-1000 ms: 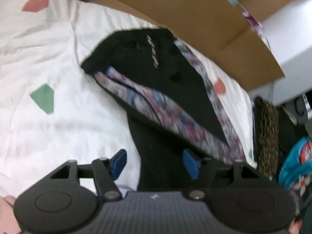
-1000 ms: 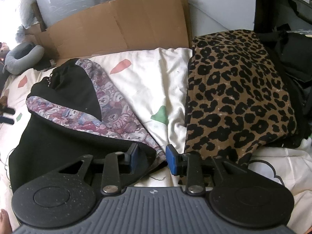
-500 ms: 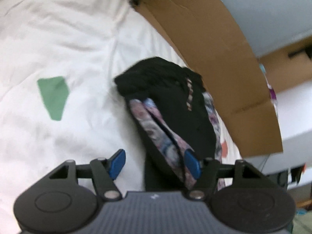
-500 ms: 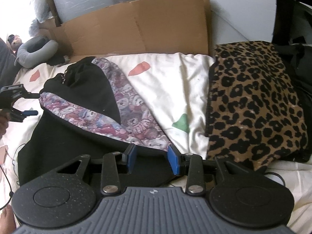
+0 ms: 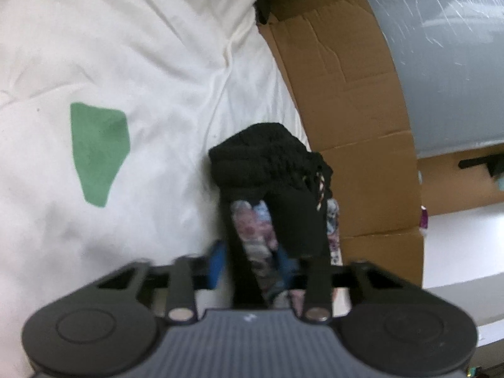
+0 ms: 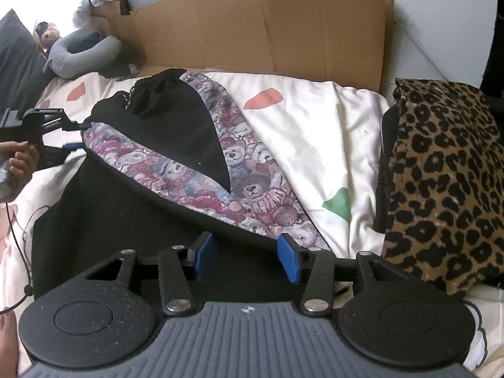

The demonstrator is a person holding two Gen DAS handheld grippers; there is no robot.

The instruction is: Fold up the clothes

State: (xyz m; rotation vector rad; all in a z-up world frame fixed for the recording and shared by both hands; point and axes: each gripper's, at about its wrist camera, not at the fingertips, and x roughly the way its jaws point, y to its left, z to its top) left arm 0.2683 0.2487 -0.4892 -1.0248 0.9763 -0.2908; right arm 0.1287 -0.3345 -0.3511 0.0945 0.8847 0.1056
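A black garment with a teddy-bear print lining (image 6: 176, 157) lies partly folded on the white bedsheet (image 6: 315, 132). In the left wrist view its edge (image 5: 271, 195) runs between the fingers of my left gripper (image 5: 252, 261), which is open around the fabric. The left gripper also shows in the right wrist view (image 6: 66, 135), at the garment's left corner. My right gripper (image 6: 245, 256) is open over the garment's near black edge, with fabric between and under its blue pads (image 6: 288, 258).
A folded leopard-print garment (image 6: 441, 170) lies on the right of the bed. Cardboard sheets (image 6: 258, 31) stand along the far side of the bed. A grey neck pillow (image 6: 82, 50) and a soft toy sit at the far left.
My left gripper has moved in onto the garment's corner, so the fabric now lies between its fingers. My right gripper has opened wider and come closer over the near edge.
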